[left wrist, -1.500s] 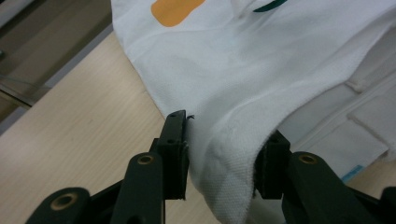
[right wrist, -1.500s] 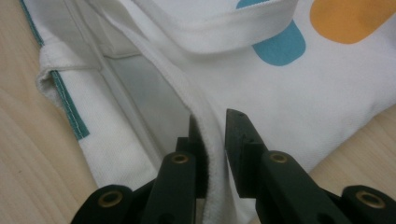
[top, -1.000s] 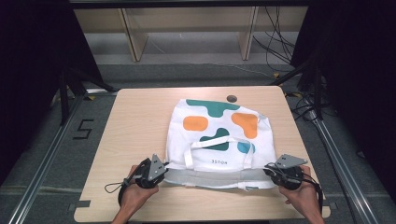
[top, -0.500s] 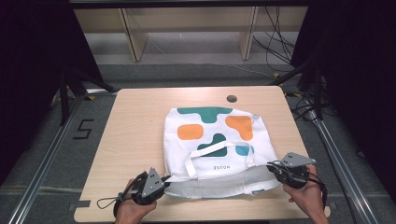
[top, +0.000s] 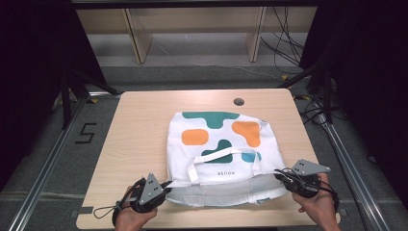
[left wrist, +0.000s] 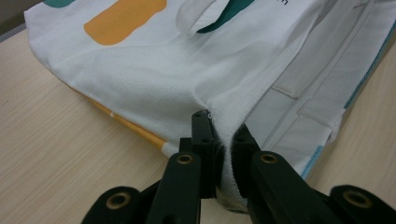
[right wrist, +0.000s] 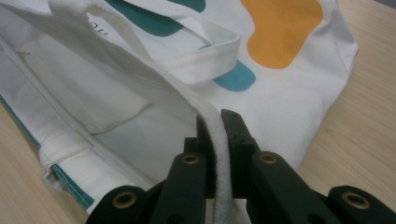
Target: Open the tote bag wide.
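Even, soft light falls from above on the pale wooden counter, while the room around it stays dark. The white cloth bag with teal and orange patches looks bright, without glare. Close before each gripper the cloth weave is sharp; farther off it blurs. Shadows are faint.

Left strip of table: bare wood beside the tote bag, open for a hand to pass.
Far edge: bare wood, with a small dark round grommet just beyond the bag's far edge.
Right strip: narrower bare wood between bag and table edge.
Middle: covered by the bag, its handle arched on top.
Near edge: taken by the left gripper and right gripper, each clamped on a corner of the bag's mouth.
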{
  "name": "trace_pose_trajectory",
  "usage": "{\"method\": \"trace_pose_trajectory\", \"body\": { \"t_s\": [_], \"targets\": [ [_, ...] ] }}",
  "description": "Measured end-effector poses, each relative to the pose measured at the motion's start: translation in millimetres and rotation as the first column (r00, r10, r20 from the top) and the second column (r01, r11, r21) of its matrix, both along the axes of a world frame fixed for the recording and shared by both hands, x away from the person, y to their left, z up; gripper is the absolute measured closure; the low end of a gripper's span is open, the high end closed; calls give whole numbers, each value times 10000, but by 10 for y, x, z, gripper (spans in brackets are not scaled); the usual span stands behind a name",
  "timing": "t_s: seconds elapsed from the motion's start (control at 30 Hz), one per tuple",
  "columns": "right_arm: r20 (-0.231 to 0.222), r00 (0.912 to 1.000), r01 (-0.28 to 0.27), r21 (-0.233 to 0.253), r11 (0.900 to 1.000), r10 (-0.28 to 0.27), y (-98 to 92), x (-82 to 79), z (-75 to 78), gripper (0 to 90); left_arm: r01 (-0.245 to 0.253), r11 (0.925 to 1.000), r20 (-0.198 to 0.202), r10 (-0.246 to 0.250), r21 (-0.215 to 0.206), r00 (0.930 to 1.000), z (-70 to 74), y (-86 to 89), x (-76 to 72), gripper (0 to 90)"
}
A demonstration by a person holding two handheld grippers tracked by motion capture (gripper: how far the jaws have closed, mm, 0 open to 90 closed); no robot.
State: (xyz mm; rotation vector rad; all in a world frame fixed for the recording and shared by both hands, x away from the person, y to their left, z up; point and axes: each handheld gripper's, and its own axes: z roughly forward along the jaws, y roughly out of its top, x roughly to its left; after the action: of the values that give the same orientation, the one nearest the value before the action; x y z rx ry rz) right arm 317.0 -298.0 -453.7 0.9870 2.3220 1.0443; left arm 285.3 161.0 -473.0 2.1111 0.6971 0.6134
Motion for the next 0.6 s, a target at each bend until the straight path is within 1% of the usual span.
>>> {"method": "trace_pose_trajectory", "body": {
  "t_s": [0.03,0.07,0.1,0.13,0.17,0.2,0.23,0.27,0.3,0.33,0.37,0.4,0.43,0.47,0.53,0.57,0.6],
  "targets": [
    [51,10000,30,109,9999,-31,8,-15,16,872,47,10000,-16,-47,14,10000,9,8,2,849],
    [51,10000,30,109,9999,-31,8,-15,16,872,-56,9997,17,56,-246,10000,11,3,-2,849],
    [-33,10000,24,171,9999,-23,11,-23,32,872,-128,9997,79,130,-190,9999,21,11,-3,850],
    [222,9997,-90,122,9999,87,3,-13,41,872,-87,9996,81,89,-264,9999,27,16,3,851],
    [86,10000,-10,309,9995,7,9,-33,66,872,29,10000,153,-28,-28,9999,48,41,13,852],
    [316,9994,-180,267,9995,171,-5,-15,77,872,-119,9989,117,124,-443,9999,41,25,9,852],
    [328,9992,-218,321,9992,208,-6,-19,94,872,-179,9993,167,185,-327,9997,62,40,7,852],
    [328,9992,-218,321,9992,208,-6,-19,94,872,-179,9993,167,185,-327,9997,62,40,7,853],
    [292,9992,-272,482,9985,258,1,-20,121,875,-163,9991,269,174,-391,9995,101,60,13,853],
    [292,9992,-272,482,9985,258,1,-20,121,875,-163,9991,269,174,-391,9995,101,60,13,853],
    [235,9996,-166,757,9970,149,16,-29,165,876,-181,9985,428,204,-518,9989,152,77,21,854],
    [235,9996,-166,757,9970,149,16,-29,165,876,-181,9985,428,204,-518,9989,152,77,21,855],
    [669,9974,-327,706,9970,280,6,-10,238,877,-407,9963,216,425,-763,9989,175,76,4,856],
    [669,9974,-327,706,9970,280,6,-10,238,877,-338,9966,399,369,-754,9985,216,85,11,856],
    [776,9968,-284,979,9948,209,20,-31,342,879,-259,9968,748,316,-754,9967,314,92,23,858],
    [1147,9927,-466,829,9955,369,3,-6,400,879,-310,9957,833,383,-874,9958,370,94,23,858],
    [1144,9931,-386,989,9943,271,9,-14,455,879,-222,9949,887,310,-988,9956,430,104,36,858]
  ]
}}
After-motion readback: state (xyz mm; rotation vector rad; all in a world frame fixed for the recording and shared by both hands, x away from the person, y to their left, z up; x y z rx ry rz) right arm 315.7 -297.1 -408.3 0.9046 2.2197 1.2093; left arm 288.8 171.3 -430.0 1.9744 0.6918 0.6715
